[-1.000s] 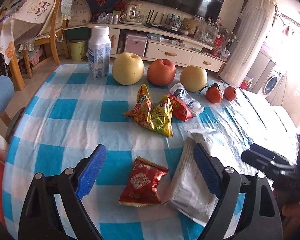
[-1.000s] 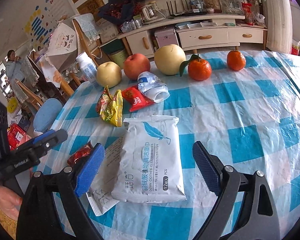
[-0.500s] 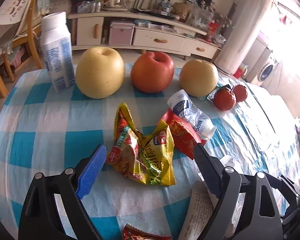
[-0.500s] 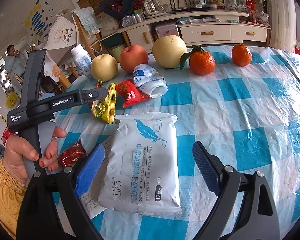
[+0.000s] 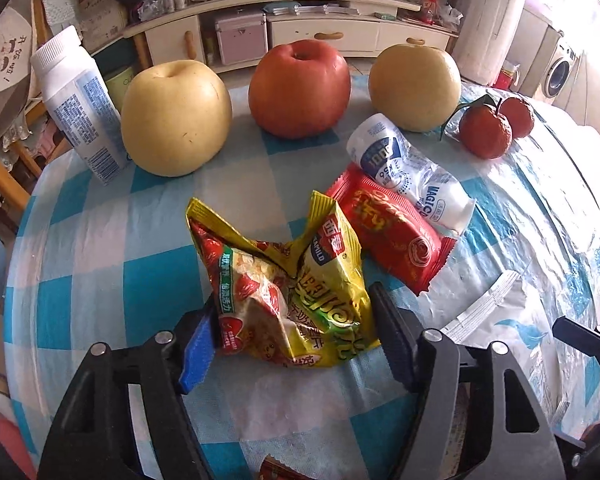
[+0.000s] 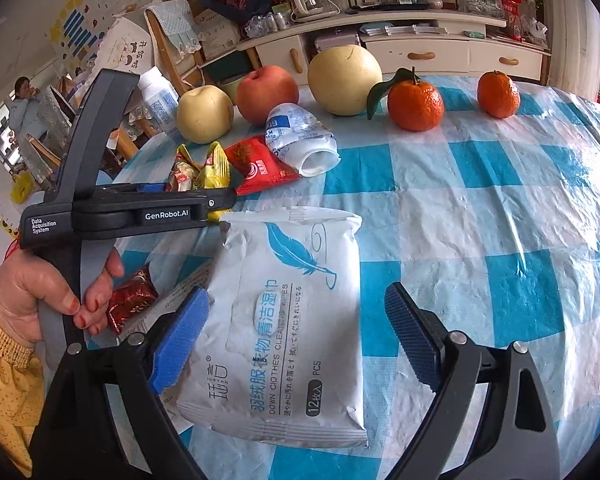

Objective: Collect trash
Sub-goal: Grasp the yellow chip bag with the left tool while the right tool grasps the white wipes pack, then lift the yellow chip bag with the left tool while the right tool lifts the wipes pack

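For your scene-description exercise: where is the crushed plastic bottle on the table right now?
In the left wrist view the crushed plastic bottle lies right of centre, resting on the red wrapper, just in front of the red apple and the right-hand pear.

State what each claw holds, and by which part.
Left claw is closing around the crumpled yellow snack wrapper's near end. Right claw holds nothing.

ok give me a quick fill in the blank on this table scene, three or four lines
1. The left gripper is closing around the ____ snack bag.
2. The red apple sits between two yellow ____.
3. The wipes pack lies between the open jaws of the ____ gripper.
4. The number of oranges is ____.

Missing words: yellow; pears; right; two
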Motion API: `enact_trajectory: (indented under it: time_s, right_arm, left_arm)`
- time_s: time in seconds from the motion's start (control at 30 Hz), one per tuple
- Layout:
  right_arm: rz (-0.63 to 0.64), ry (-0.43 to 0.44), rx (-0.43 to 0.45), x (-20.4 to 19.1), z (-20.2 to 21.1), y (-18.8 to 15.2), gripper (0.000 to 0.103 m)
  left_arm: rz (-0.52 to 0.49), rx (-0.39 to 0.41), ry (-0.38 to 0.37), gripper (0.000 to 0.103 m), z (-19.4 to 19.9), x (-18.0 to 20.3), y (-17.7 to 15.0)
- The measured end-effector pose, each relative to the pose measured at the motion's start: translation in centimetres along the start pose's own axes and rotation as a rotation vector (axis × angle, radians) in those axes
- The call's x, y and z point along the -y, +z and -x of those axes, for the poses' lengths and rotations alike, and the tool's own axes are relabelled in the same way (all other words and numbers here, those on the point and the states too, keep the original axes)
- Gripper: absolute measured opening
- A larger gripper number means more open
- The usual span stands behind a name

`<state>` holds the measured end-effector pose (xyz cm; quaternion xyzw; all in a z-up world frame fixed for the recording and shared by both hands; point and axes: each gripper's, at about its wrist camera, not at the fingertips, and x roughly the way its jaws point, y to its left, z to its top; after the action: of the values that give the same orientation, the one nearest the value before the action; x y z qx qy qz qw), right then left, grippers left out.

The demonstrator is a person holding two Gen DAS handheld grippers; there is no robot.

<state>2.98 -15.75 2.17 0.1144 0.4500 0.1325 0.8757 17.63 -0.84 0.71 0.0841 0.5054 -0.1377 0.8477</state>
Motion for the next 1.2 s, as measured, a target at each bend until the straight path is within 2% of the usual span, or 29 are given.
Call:
enact_trajectory:
  time_s: [0.13,0.4,0.77,0.93,1.2]
  right_arm:
    - [0.029,0.021,-0.010,-0.9,-0.5,-0.1,0.090]
    - [0.120,-0.057,-0.017,-2.4,-1.3,-0.6,0.089]
    - [0.130,-0.039,0.006,-2.2,-0.8,-0.9,0.080]
    - [0.144,-0.031,0.021,-2.5,-0.6,-1.2,0.079]
    - [0.152,-0.053,0.062,-2.5,0.7,-1.7,0.078]
  left_arm:
    - [0.019,0.017,0.002,0.059,0.7,0.2,-0.9]
    - [0.085,0.026,-0.025,0.049,3.0,-0.9,-3.9]
    - [0.188,0.112,-0.033,0.048,9.7,-2.4,-10.3]
    - [0.217,0.161,-0.010,0.048,13.4,-2.7,-12.8]
    - [0.268,0.219,-0.005,0.048,17.0,-4.1,-16.3]
